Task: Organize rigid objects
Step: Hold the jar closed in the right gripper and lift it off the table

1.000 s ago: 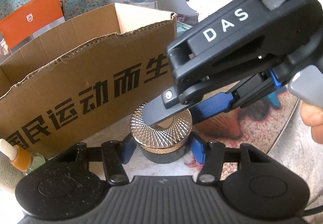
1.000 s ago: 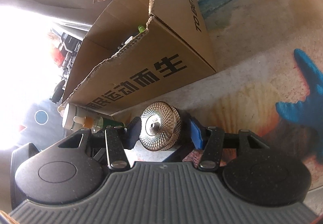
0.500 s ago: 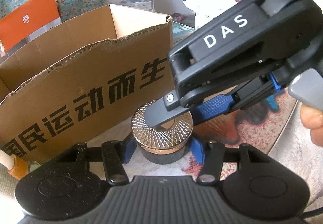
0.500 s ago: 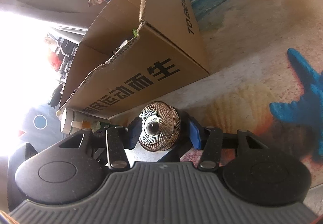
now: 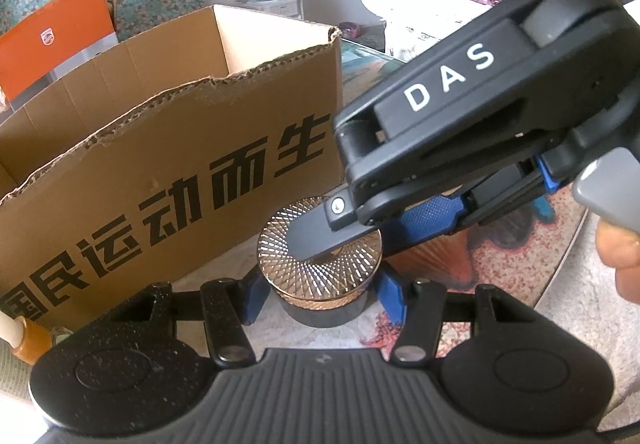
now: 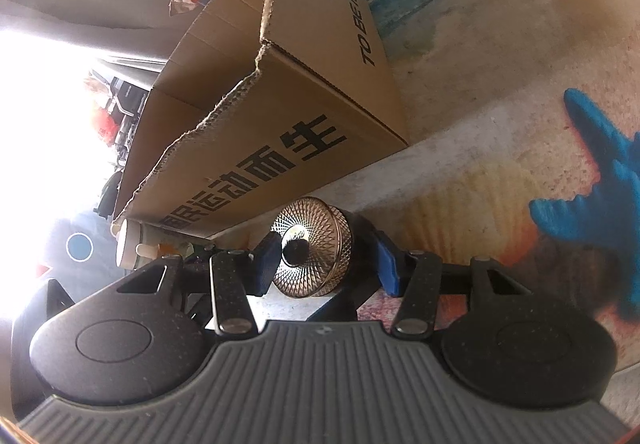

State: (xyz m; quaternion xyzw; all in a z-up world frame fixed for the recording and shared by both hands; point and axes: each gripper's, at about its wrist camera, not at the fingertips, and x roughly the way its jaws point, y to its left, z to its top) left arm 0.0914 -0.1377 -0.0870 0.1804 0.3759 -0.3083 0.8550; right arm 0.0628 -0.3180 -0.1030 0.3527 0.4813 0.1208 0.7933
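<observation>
A round jar (image 5: 276, 260) with a gold patterned lid and a black base stands in front of the cardboard box. My left gripper (image 5: 320, 296) is shut on it, with a blue pad against each side of the base. My right gripper (image 5: 320, 240) comes in from the right, one black finger flat across the lid and the blue-padded one running behind the jar. In the right wrist view the jar (image 6: 320, 240) lies sideways between the pads of the right gripper (image 6: 325, 264), lid knob against the left pad and black base towards the right pad.
The open cardboard box (image 5: 160, 164) with black lettering stands right behind the jar, also seen as the box (image 6: 280, 104). Small bottles (image 5: 28, 336) lie at its left corner. A beach-print mat (image 6: 520, 124) covers the round table; its edge (image 5: 568, 284) curves at right. A person's hand (image 5: 620, 256) holds the right gripper.
Both grippers keep the jar between their pads. The background shifts only slightly in both views.
</observation>
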